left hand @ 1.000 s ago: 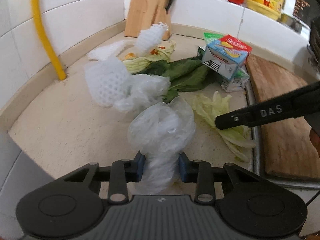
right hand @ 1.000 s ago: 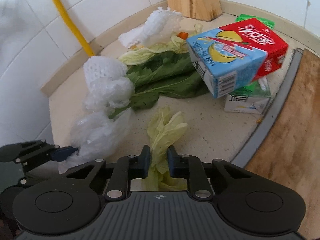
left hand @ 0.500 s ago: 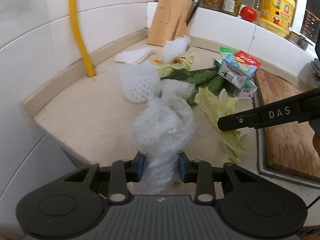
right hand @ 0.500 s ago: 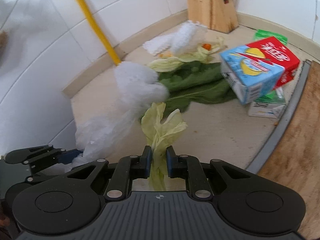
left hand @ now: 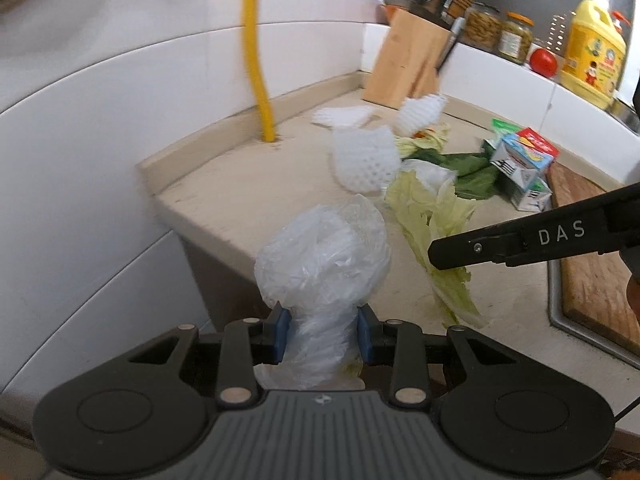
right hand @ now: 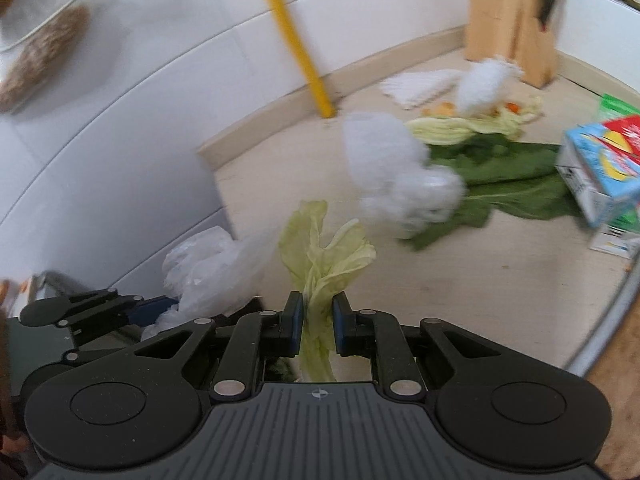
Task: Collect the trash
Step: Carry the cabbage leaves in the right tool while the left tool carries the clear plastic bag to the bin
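My left gripper (left hand: pixel 322 334) is shut on a crumpled clear plastic bag (left hand: pixel 324 260) and holds it off the counter's left edge. My right gripper (right hand: pixel 318 322) is shut on a pale cabbage leaf (right hand: pixel 324 252), lifted above the counter; the leaf also shows in the left wrist view (left hand: pixel 434 216) hanging from the right gripper's finger (left hand: pixel 520 240). The bag and left gripper show in the right wrist view (right hand: pixel 212 268). On the counter lie white foam fruit nets (left hand: pixel 366 160), dark green leaves (right hand: pixel 512 180) and a drink carton (left hand: pixel 524 160).
A yellow pipe (left hand: pixel 256 60) runs up the tiled wall. A wooden knife block (left hand: pixel 408 64) stands in the corner, with jars, a tomato and a yellow bottle (left hand: pixel 592 52) on the ledge. A wooden cutting board (left hand: pixel 588 248) lies to the right.
Both grippers pulled back toward the counter's left edge and rose, carrying the plastic bag and the cabbage leaf away from the pile. The counter's left end now shows.
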A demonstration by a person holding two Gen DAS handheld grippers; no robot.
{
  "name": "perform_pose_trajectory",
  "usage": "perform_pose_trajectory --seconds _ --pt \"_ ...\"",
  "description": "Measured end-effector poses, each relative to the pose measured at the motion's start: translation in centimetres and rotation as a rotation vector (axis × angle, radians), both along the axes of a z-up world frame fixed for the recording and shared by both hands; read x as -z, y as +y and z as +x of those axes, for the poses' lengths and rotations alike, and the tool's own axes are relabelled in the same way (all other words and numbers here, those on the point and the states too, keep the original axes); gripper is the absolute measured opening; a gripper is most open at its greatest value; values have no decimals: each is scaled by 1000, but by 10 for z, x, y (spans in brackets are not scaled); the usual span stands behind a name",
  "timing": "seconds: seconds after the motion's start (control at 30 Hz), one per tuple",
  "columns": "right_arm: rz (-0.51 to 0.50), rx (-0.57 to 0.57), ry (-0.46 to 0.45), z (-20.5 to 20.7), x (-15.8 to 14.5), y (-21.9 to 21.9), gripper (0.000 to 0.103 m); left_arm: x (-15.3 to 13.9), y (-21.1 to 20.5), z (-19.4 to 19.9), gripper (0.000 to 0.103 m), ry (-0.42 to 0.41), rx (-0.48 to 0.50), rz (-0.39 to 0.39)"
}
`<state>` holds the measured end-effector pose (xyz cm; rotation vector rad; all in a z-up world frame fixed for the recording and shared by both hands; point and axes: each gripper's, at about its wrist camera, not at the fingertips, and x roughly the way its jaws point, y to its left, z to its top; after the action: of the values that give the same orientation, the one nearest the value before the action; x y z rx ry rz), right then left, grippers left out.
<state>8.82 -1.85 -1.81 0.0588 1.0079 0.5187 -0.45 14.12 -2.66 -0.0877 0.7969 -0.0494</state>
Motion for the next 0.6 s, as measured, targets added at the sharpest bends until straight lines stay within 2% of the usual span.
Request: perform_pose_trajectory --seconds 0.6 --pt "21 -177 -36 -29 -9 83 21 -5 50 -54 28 -40 -160 3"
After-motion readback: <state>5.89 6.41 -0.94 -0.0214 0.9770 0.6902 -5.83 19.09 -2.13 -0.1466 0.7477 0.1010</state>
